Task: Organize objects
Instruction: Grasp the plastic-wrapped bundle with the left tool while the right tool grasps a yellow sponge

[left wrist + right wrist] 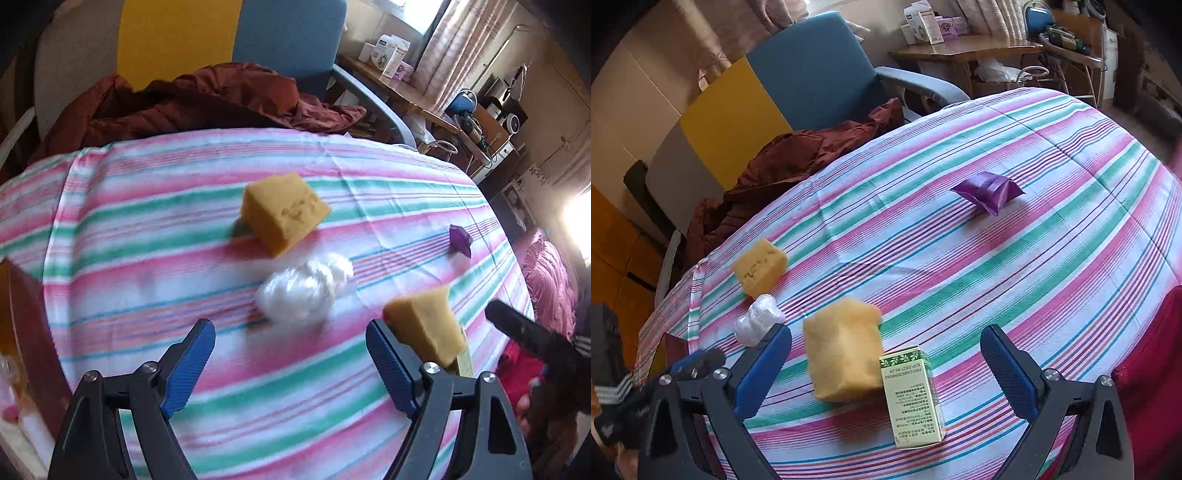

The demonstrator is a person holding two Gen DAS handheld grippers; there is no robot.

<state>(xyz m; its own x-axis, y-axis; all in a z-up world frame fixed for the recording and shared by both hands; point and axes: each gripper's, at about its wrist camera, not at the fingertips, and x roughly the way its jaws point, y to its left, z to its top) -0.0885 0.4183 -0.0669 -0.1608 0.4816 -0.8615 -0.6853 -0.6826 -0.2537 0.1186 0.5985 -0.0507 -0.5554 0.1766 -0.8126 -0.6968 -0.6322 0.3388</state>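
On the striped tablecloth (pixel 147 229) lie two yellow sponges, a white crumpled plastic bag, a purple packet and a green-white carton. In the left wrist view the far sponge (pixel 286 212) is mid-table, the white bag (pixel 306 286) lies just ahead of my open, empty left gripper (pixel 290 354), and the near sponge (pixel 426 323) sits by its right finger. In the right wrist view my open, empty right gripper (pixel 886 363) hovers over the near sponge (pixel 846 349) and the carton (pixel 912 395). The purple packet (pixel 988 190) lies farther off.
A dark red jacket (pixel 192 99) is heaped on a blue and yellow chair (pixel 284 33) behind the table. A brown box edge (pixel 26 332) stands at the left. A wooden desk with boxes (pixel 960 48) is in the background.
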